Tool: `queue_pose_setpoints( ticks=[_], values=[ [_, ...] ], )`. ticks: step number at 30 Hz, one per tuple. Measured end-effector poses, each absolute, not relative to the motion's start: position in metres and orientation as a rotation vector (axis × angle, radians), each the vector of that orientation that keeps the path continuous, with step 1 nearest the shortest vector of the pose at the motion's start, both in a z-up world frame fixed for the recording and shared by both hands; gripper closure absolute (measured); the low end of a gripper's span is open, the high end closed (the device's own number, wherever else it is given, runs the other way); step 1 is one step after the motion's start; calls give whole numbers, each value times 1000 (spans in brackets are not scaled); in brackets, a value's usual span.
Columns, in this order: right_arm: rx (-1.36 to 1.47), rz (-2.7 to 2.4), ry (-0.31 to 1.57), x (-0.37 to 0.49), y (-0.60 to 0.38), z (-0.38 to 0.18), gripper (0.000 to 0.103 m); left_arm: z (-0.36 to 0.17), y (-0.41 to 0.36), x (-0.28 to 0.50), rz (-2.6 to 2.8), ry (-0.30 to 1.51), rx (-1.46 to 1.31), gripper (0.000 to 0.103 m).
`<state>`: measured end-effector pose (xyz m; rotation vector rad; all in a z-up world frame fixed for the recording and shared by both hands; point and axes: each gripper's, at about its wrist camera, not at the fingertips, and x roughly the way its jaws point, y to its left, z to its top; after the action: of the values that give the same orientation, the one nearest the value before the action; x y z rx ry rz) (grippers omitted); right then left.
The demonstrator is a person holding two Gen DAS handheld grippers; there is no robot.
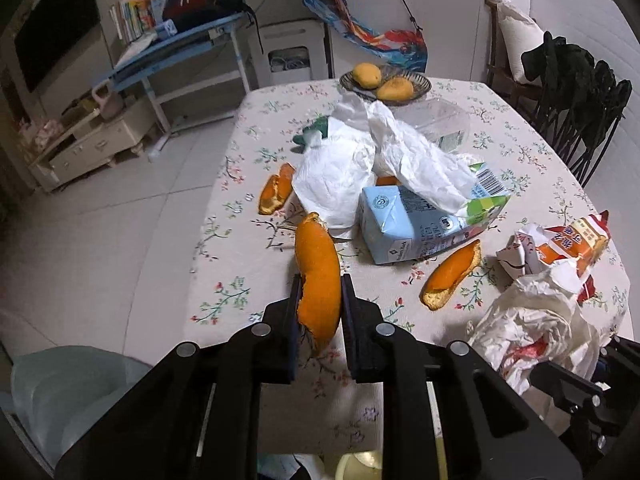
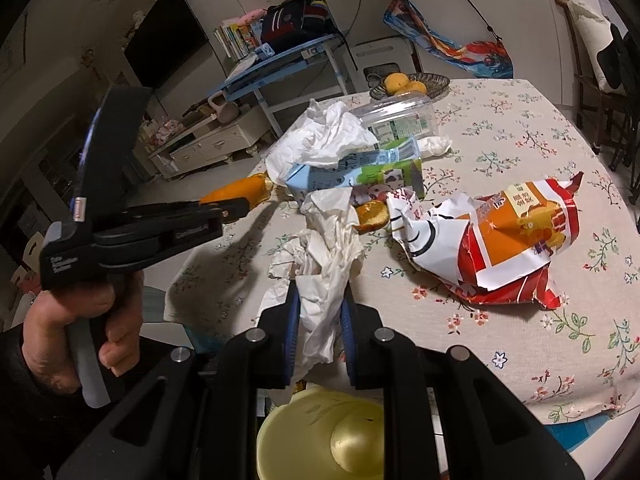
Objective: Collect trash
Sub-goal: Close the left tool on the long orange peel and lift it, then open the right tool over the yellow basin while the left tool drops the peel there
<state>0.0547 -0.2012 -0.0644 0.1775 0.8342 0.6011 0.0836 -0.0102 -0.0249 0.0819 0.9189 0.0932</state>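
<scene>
Orange peel (image 1: pixel 318 284) is pinched between the fingers of the left gripper (image 1: pixel 320 292), with its long axis running forward along them, lifted above the desk (image 1: pixel 224 276). The right gripper (image 2: pixel 318 300) has its fingers pressed on crumpled white tissue (image 2: pixel 320 280), at the near edge of the desk. I think both pieces are ready to be carried to a bin. A yellow container (image 2: pixel 320 436) lies just below the right gripper, so this hand seems nearer. Farther away remain a second peel (image 1: pixel 452 276), a milk carton (image 1: pixel 424 220) and a snack wrapper (image 2: pixel 500 236).
</scene>
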Motion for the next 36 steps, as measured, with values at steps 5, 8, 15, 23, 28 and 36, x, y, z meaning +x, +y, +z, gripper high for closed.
queue_pose_setpoints(
  ticks=[5,8,15,23,28,36],
  values=[
    [176,609,816,47,-201,-57,83,-10,-6,65,97,895,88,86],
    [178,612,806,42,-201,-53,83,-5,-2,55,101,886,86,86],
    [177,615,785,23,-200,-47,83,14,18,21,92,855,17,86],
    [134,618,818,-3,-191,-47,83,16,24,-23,16,884,-67,86],
    [109,622,870,-22,-190,-58,82,5,20,-48,-45,924,-125,86],
    [73,605,970,-40,-188,-78,81,-9,12,-71,-100,969,-160,86]
  ],
)
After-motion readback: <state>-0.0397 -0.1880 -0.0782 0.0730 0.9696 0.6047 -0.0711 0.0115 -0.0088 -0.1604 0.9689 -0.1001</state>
